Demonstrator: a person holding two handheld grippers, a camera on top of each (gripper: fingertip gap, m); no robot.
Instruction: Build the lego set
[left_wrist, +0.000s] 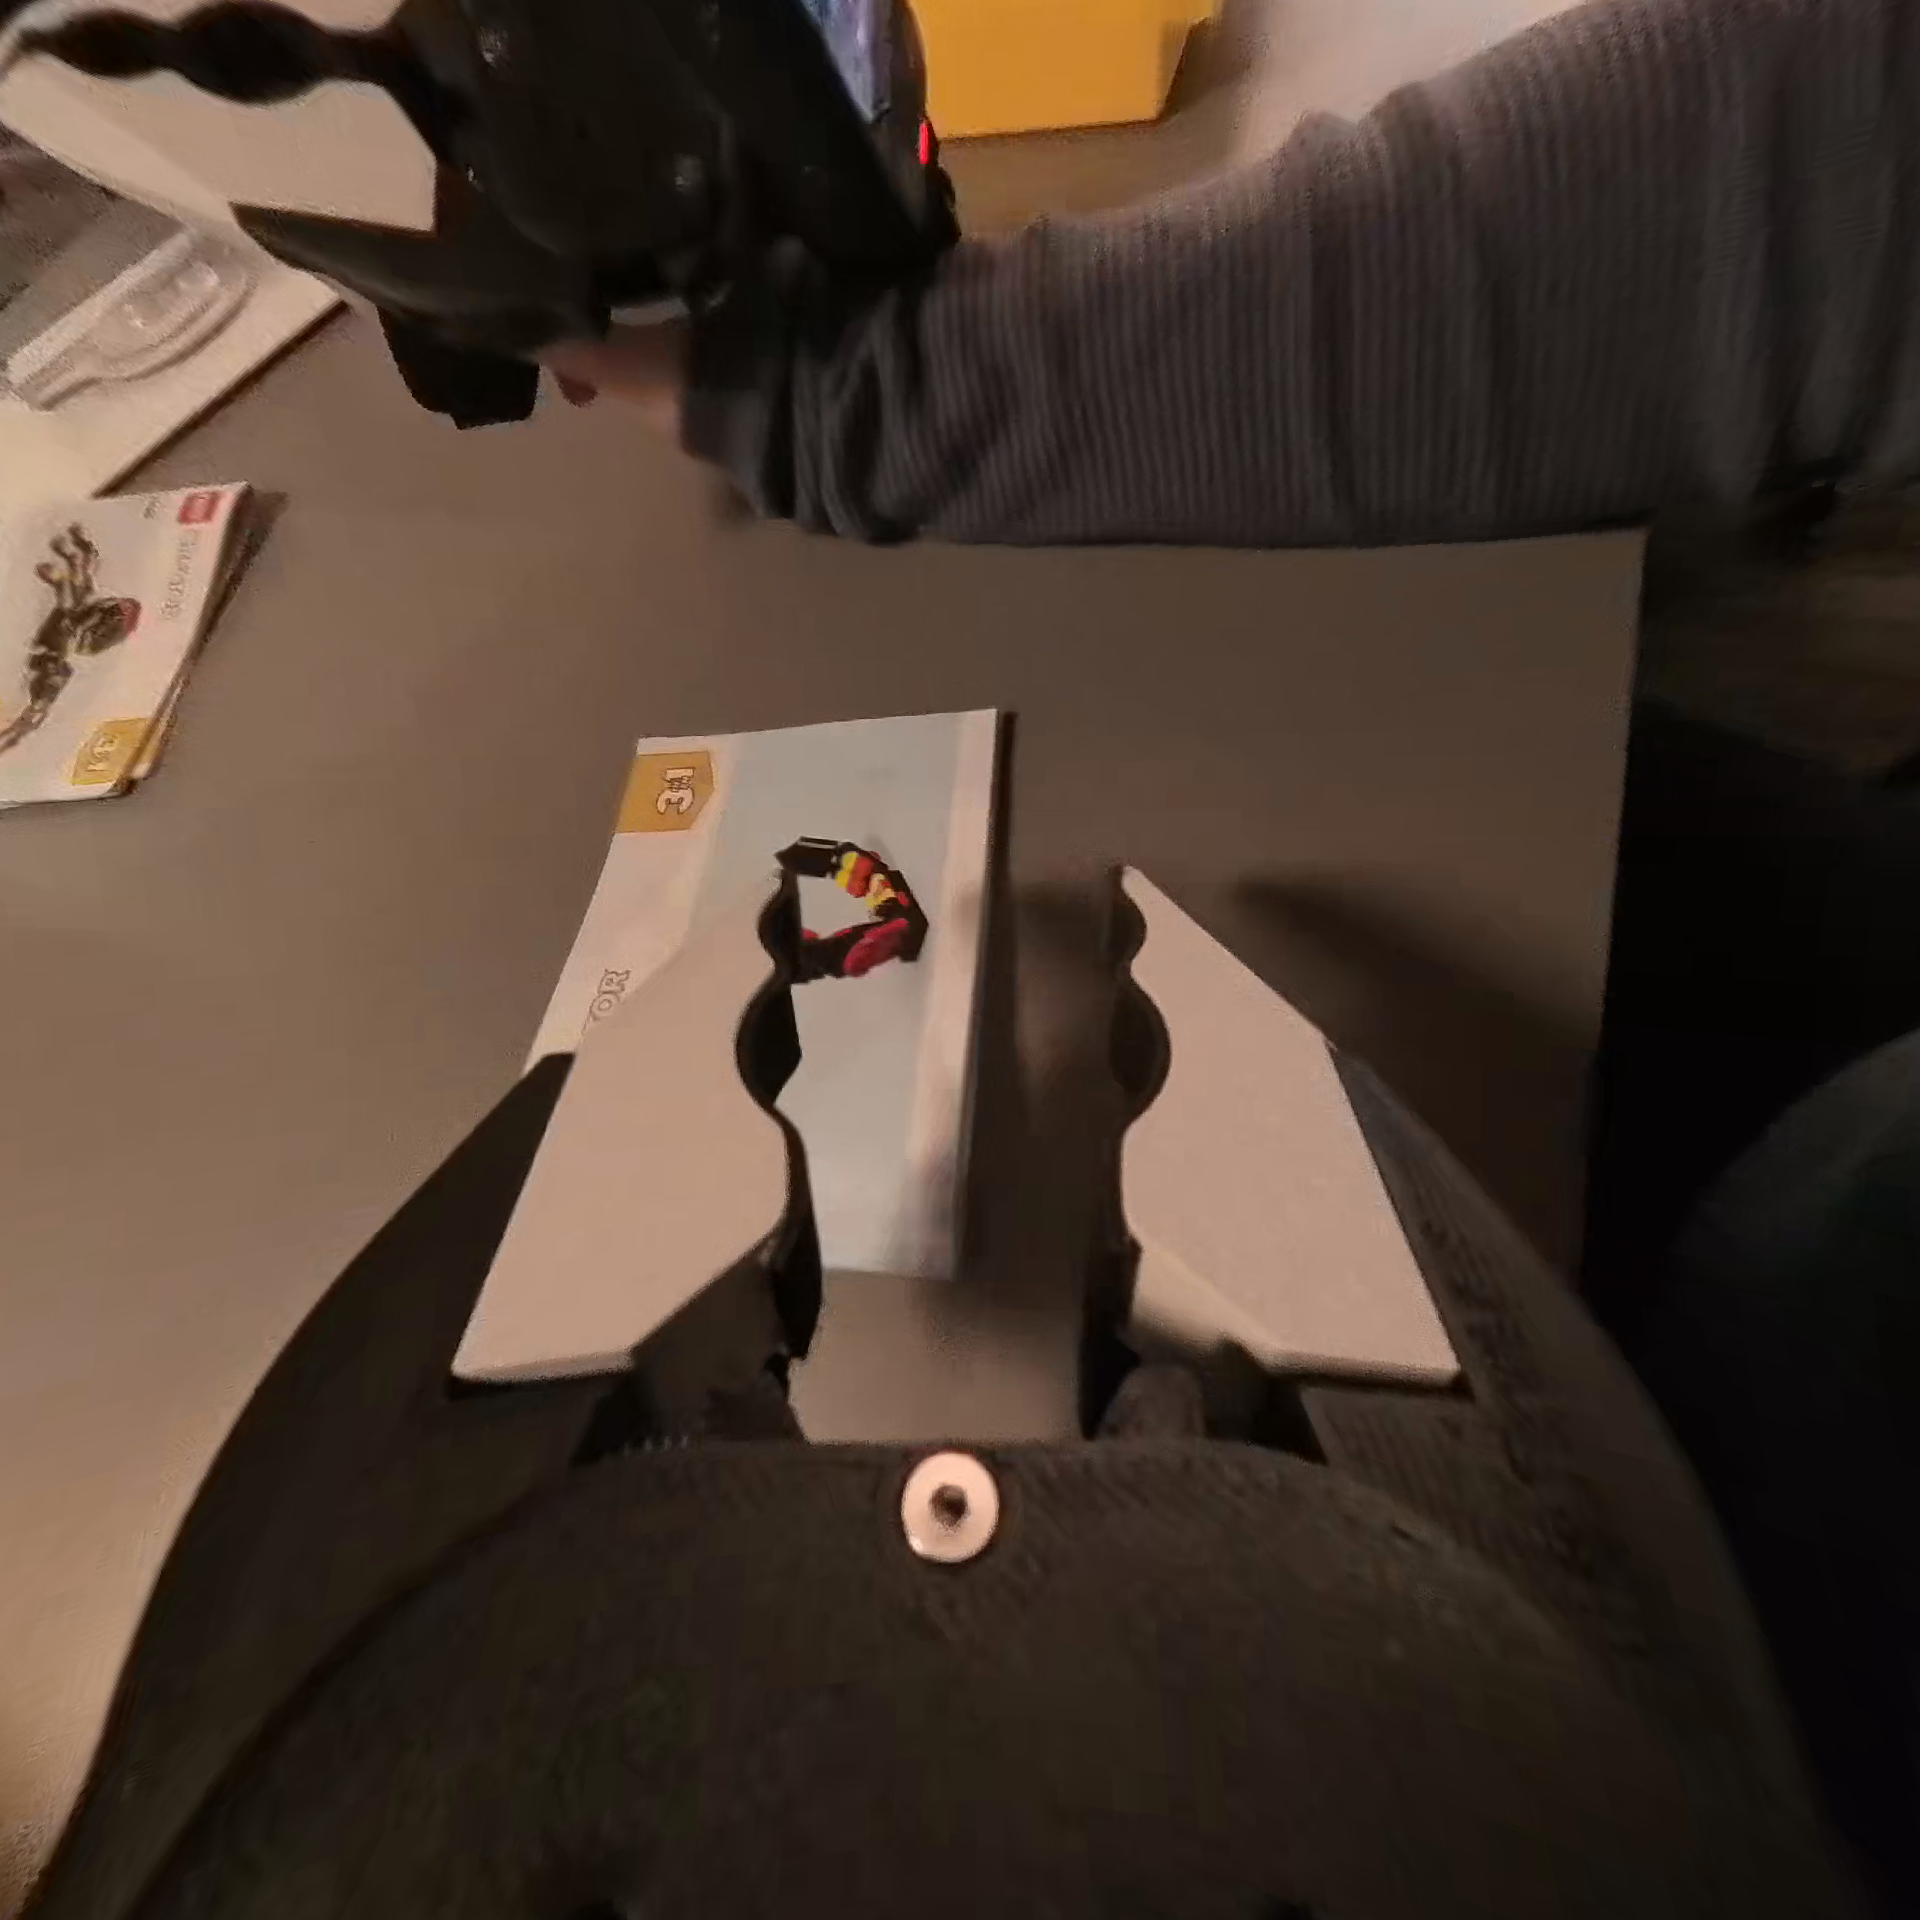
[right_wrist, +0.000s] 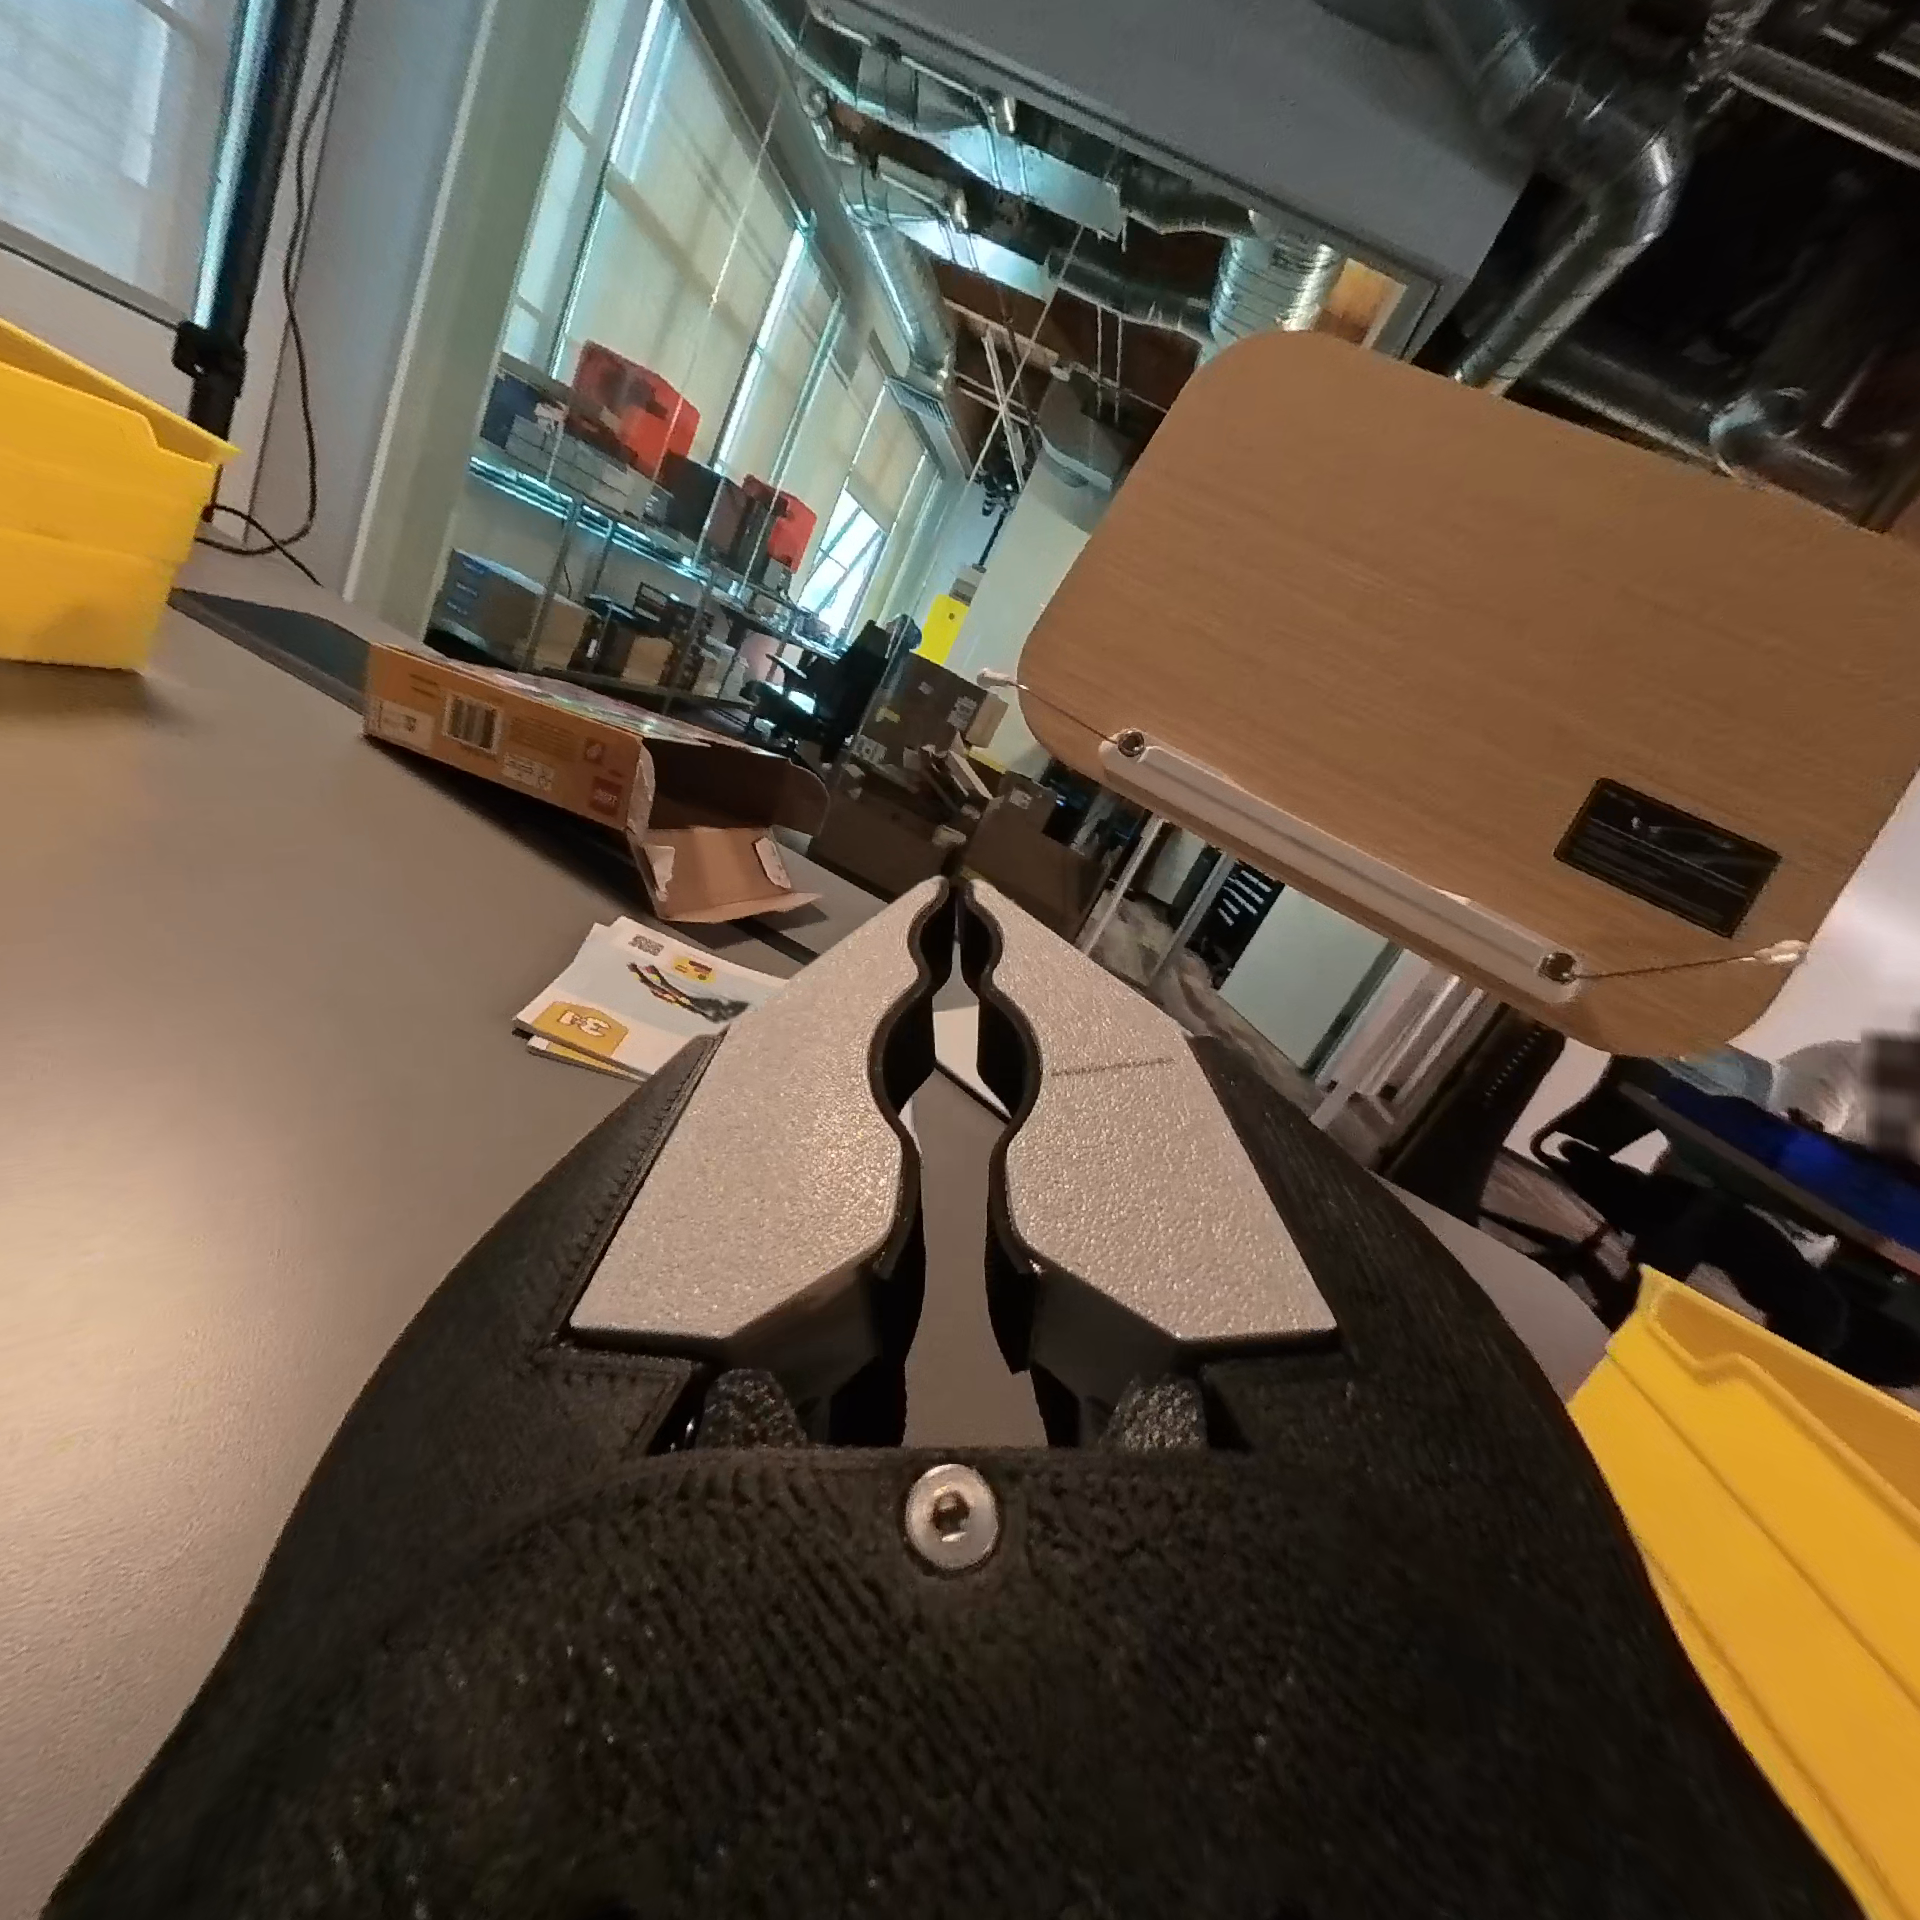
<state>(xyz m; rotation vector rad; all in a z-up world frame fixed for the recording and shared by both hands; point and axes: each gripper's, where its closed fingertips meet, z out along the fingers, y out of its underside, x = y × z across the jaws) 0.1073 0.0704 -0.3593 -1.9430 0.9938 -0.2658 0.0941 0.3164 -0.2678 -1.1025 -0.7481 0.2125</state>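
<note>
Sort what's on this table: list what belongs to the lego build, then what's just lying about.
For the build:
- instruction booklet under the open left gripper
- booklet stack
- opened set box

Lying about:
- yellow bins
- wooden book stand
- clear plastic packaging

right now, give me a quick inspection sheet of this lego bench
surface: dark grey table, flat, mostly bare around the booklets.
job's things: light blue instruction booklet flat on the table under the left tool; a second stack of booklets lies apart; opened cardboard set box lies further back. No loose bricks seen.
clutter: yellow bins at the table edges; clear plastic packaging on a white sheet.
grippers: left tool open, empty, above the booklet's edge; right tool shut, empty, pointing low across the table.
cables: black cable by a pole at the wall.
surroundings: wooden book stand, shelving with boxes, exposed ducts, a person's grey sleeve.
</note>
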